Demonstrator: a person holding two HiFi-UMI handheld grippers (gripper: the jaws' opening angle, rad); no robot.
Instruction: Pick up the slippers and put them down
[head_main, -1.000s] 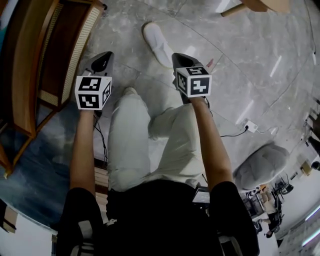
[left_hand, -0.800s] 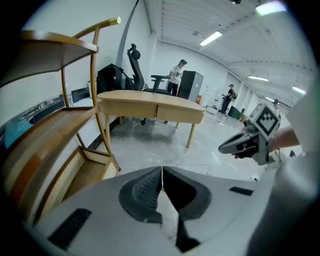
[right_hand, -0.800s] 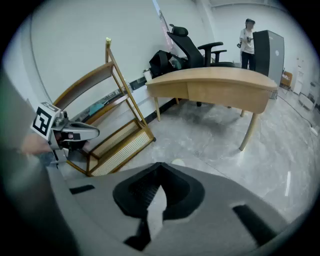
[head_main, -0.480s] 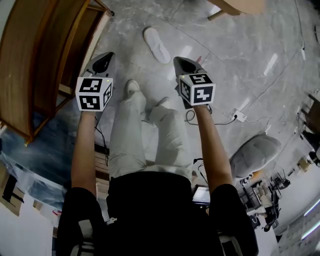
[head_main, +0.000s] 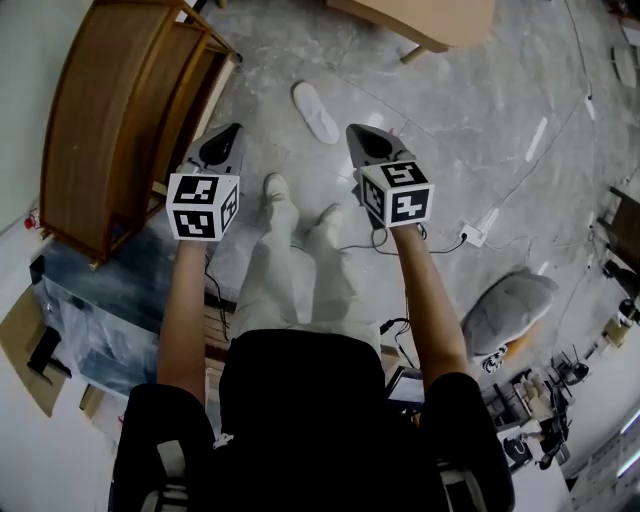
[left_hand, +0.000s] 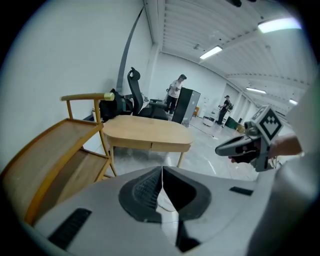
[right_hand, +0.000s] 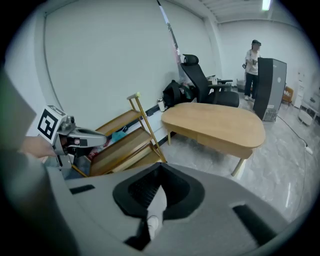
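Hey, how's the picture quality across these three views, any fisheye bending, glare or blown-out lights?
Head view: strong fisheye bending, bright glare streaks on the glossy floor, the white slipper clear. Left gripper view: black rounded corners, a ceiling light blown out, the wooden table crisp. Right gripper view: the same dark corners, bowed wall lines, even lighting.
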